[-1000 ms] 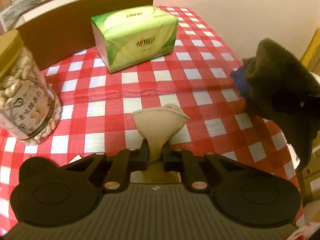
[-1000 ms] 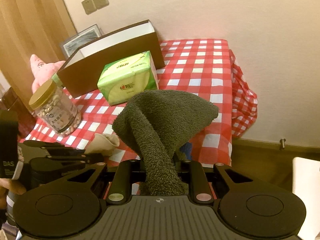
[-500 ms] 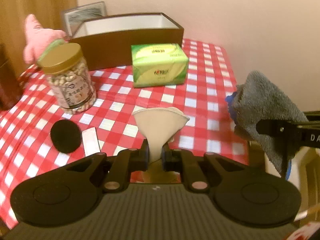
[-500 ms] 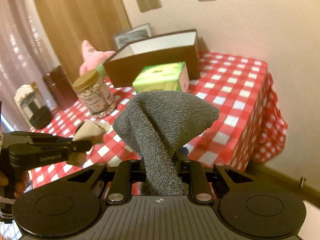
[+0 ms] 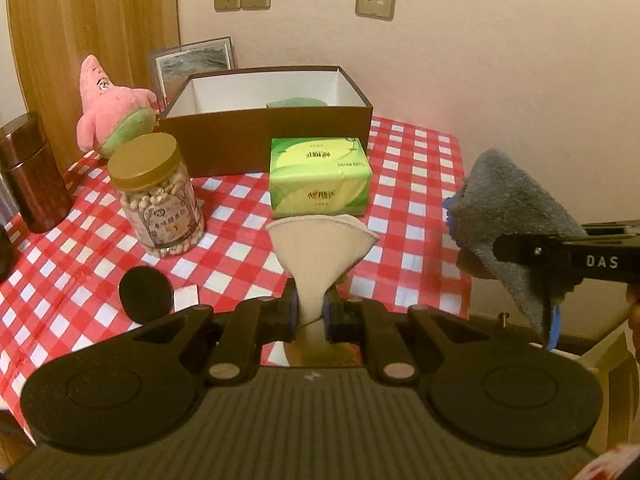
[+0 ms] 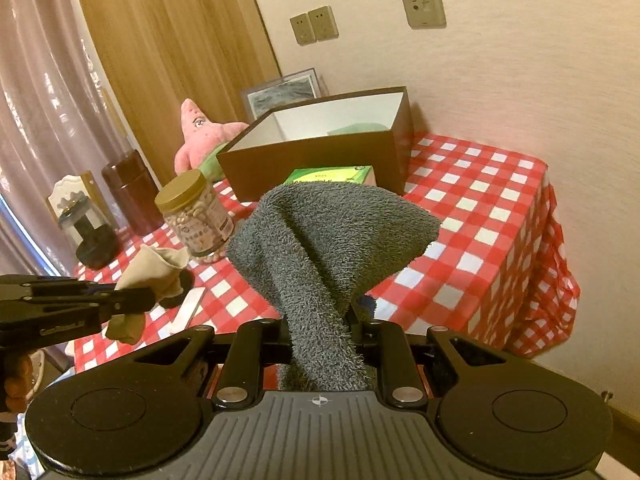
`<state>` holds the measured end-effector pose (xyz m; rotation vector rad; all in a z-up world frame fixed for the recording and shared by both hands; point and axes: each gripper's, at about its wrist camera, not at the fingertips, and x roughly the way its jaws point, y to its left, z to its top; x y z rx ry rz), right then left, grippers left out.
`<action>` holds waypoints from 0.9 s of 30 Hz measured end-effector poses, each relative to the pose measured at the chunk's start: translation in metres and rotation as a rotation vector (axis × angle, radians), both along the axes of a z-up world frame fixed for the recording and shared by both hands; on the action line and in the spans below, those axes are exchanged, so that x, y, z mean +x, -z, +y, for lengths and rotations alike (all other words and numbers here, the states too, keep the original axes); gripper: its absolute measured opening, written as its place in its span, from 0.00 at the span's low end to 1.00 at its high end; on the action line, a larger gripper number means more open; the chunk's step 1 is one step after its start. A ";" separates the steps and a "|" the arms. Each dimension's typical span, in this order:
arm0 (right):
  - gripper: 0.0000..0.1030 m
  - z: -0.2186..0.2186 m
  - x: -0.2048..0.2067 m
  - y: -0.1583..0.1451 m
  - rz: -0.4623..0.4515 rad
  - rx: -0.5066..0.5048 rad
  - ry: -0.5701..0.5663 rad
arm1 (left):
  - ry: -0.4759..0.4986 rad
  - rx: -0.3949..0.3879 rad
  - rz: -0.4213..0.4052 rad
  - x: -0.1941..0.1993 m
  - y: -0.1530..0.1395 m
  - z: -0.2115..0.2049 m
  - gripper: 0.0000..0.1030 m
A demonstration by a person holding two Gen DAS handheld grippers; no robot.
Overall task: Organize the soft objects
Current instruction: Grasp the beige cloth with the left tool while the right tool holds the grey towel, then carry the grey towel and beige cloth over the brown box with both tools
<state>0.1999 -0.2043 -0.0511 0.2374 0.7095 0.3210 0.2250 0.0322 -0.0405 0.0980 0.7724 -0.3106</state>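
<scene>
Beige cloth (image 5: 320, 248) fans up from my left gripper (image 5: 311, 316), pinched tight and tilted down above the checked tablecloth (image 5: 404, 184) before the tissue pack (image 5: 318, 182). My right gripper (image 6: 320, 332), angled down likewise, clamps a grey towel (image 6: 328, 236) short of the brown box (image 6: 320, 152).

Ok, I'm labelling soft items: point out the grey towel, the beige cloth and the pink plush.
grey towel (image 6: 332, 236): right wrist view, its bunched upper fold.
beige cloth (image 5: 320, 248): left wrist view, its fanned top.
pink plush (image 5: 106, 98): left wrist view, its body.
</scene>
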 end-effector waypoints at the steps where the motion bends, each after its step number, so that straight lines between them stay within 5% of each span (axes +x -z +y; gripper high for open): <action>1: 0.19 0.001 0.005 -0.001 -0.001 -0.005 0.000 | 0.004 -0.004 -0.004 0.004 0.000 0.001 0.10; 14: 0.19 0.015 0.073 -0.030 -0.022 -0.044 -0.004 | 0.020 -0.053 -0.068 0.063 -0.022 0.020 0.10; 27: 0.19 0.026 0.182 -0.062 -0.104 -0.031 -0.158 | -0.117 -0.028 -0.117 0.133 -0.044 0.024 0.10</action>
